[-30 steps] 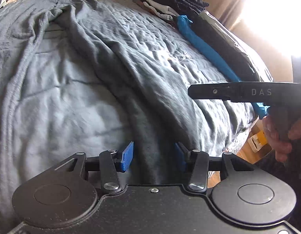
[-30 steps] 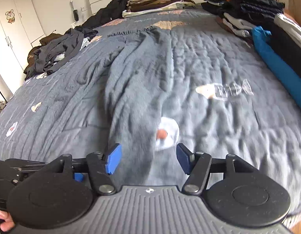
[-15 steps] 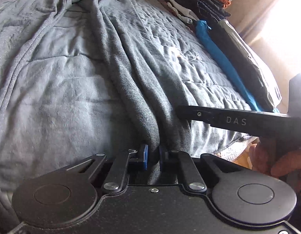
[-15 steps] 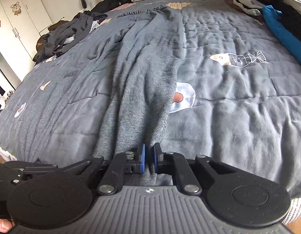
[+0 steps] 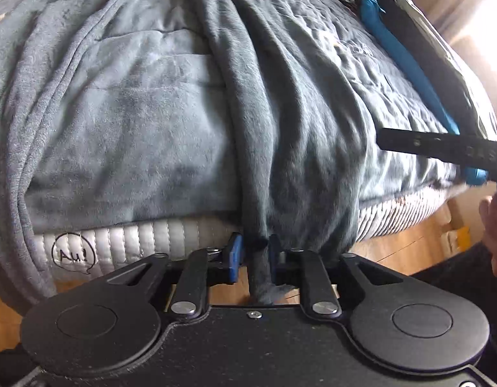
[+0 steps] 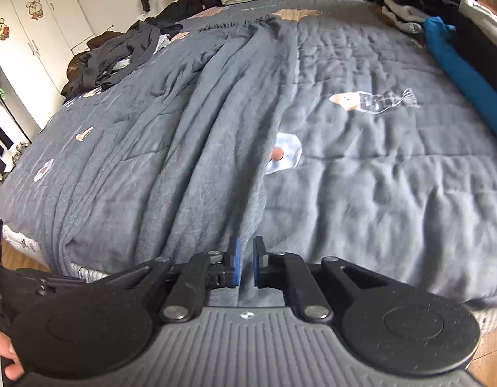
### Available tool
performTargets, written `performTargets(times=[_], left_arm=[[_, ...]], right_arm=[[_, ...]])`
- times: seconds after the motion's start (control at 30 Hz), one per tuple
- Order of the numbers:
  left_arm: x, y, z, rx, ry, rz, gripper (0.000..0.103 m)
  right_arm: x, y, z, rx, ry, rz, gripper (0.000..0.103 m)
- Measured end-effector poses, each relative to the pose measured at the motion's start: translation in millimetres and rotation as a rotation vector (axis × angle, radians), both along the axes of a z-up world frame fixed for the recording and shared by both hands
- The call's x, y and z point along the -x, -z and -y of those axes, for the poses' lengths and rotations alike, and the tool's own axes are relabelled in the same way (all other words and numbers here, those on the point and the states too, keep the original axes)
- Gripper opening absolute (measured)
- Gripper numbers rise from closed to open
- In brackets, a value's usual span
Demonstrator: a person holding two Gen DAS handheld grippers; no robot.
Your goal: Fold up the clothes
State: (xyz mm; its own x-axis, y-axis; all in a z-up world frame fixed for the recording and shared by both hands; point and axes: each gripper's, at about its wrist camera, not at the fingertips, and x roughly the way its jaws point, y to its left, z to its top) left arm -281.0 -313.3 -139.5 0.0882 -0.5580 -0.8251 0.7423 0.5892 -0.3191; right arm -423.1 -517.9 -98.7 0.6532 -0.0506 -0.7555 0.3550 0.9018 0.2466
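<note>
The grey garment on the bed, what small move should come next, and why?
Probably re-close the left gripper: its fingers are opening, the grey garment hem loose between them, while the right gripper is pinching its edge. Then draw both back evenly.

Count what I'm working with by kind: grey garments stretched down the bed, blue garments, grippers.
Grey garment: 1
Blue garment: 1
Grippers: 2 (left gripper, jaws opening with the grey garment between them; right gripper)
Total: 4
</note>
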Motion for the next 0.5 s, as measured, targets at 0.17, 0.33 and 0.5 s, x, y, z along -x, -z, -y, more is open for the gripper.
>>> performTargets(times=[0.17,0.33,0.5], left_arm=[[-4.4,-17.2,-1.5,0.078,-0.038,0.096,0.059],[-16.3,-17.4,9.2,0.114,-0.071,0.111,0.059],[-11.3,-8.7,22.5,0.093,-0.044,0.160,0.059]], right_arm=[[-3.3,9.2,-12.4,0.035,-0.025,0.000,0.027],[-7.6,11.2,-17.0,0.088,-0.038,0.016,0.051],[-17.0,19.4,-15.7,0.097,-0.044,0.036,0.054]])
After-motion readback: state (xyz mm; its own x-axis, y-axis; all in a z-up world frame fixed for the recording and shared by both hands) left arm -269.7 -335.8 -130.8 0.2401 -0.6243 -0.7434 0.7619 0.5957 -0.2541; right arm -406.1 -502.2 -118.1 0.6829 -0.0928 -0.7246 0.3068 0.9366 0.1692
